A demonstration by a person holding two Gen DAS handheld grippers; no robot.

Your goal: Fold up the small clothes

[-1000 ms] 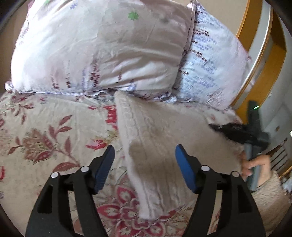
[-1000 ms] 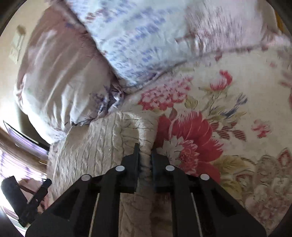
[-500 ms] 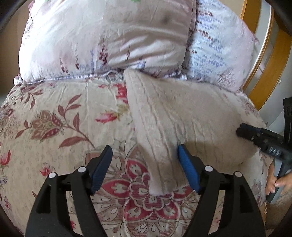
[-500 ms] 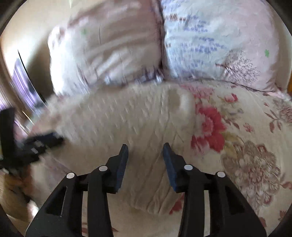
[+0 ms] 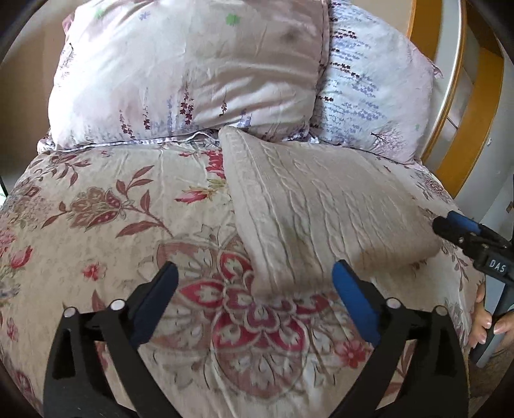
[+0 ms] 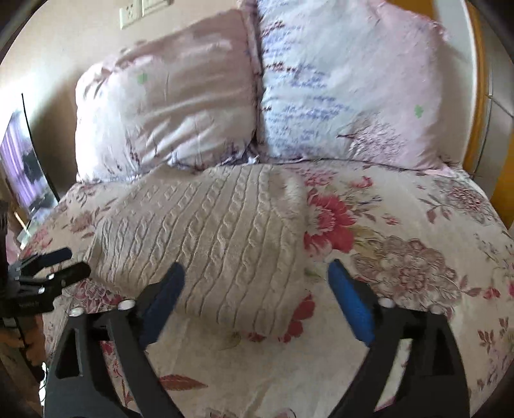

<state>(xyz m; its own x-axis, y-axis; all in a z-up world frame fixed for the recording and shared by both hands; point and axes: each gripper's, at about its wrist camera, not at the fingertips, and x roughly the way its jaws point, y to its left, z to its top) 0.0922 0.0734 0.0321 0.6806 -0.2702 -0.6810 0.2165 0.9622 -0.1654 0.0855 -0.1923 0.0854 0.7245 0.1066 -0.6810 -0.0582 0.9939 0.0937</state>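
A cream cable-knit sweater (image 5: 314, 205) lies folded flat on the floral bedspread (image 5: 106, 225), its far corner against the pillows. My left gripper (image 5: 253, 286) is open and empty, hovering just short of the sweater's near corner. The sweater (image 6: 208, 238) also shows in the right wrist view. My right gripper (image 6: 255, 283) is open and empty above its near edge. Each gripper appears in the other's view: the right one (image 5: 462, 231) at the sweater's right side, the left one (image 6: 48, 267) at its left.
Two floral pillows (image 5: 192, 70) (image 5: 376, 96) stand at the head of the bed. A yellow wooden frame (image 5: 462, 106) rises at the right. A screen (image 6: 25, 167) and a wall socket (image 6: 131, 14) show at the left in the right wrist view.
My right gripper let go of the sweater's edge, opened and pulled back. My left gripper drew back toward the foot of the bed. The sweater now lies flat.
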